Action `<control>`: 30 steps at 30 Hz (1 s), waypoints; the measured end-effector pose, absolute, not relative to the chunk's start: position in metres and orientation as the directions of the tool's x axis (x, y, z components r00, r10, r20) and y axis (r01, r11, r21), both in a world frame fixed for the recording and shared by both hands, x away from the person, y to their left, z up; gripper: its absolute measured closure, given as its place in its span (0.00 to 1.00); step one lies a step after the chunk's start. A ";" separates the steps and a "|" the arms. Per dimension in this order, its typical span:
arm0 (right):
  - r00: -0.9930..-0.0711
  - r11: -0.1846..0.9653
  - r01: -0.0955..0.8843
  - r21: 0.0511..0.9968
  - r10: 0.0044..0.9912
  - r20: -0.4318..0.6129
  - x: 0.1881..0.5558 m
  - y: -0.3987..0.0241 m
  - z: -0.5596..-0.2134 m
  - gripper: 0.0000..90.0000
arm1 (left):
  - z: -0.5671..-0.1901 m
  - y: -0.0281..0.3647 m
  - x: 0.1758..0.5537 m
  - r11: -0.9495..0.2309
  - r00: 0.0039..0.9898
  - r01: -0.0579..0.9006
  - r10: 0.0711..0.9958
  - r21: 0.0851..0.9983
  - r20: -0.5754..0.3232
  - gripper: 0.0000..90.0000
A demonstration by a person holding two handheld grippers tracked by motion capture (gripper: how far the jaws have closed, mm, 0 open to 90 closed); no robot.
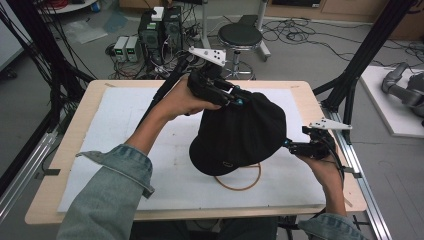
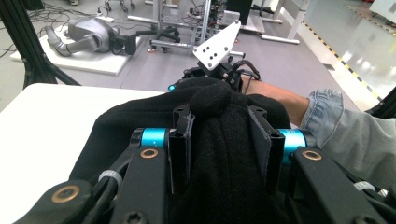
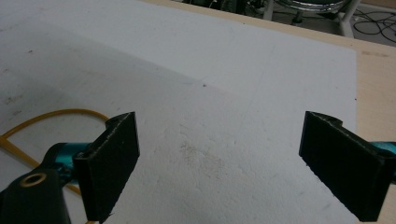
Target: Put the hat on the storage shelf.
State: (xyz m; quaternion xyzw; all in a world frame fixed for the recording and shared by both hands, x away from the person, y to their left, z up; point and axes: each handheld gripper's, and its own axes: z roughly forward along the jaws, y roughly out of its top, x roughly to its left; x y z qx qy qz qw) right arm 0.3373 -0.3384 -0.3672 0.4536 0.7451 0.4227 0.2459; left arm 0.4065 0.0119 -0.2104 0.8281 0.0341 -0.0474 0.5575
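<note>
one black cap (image 1: 239, 134) is in play, along with one thin tan ring (image 1: 241, 183) lying flat on the white mat (image 1: 125, 145), and two sets of tongs. the cap hangs above the right half of the surface (image 1: 65, 150), crown up and brim dipping toward the person, its lower edge over part of the ring.

the left tongs (image 1: 235, 97) have their jaws nearly together, pinched on a thick fold of the cap's fabric at its far upper edge; in the left gripper view the black cloth bulges up between the two pads (image 2: 180, 154) and past them. the right tongs (image 1: 291, 146) sit at the cap's right edge in the high view, but whether they touch it i cannot tell from there; in the right gripper view their jaws stand wide apart with just bare mat and a curve of the ring between them, nothing gripped.

beyond the far edge stand a round black stool (image 1: 240, 36) and computer towers (image 1: 160, 30) among loose cables on the floor.
</note>
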 end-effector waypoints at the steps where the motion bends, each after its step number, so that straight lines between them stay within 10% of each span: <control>1: -0.468 0.233 0.466 0.854 0.884 0.014 0.337 -0.339 -0.367 0.14 | -0.211 0.012 0.406 -0.375 0.993 0.113 0.005 0.920 -0.120 0.72; 30: -0.463 0.225 0.466 0.856 0.886 0.019 0.337 -0.341 -0.367 0.14 | -0.216 0.024 0.401 -0.414 0.998 0.064 0.047 0.908 -0.049 0.51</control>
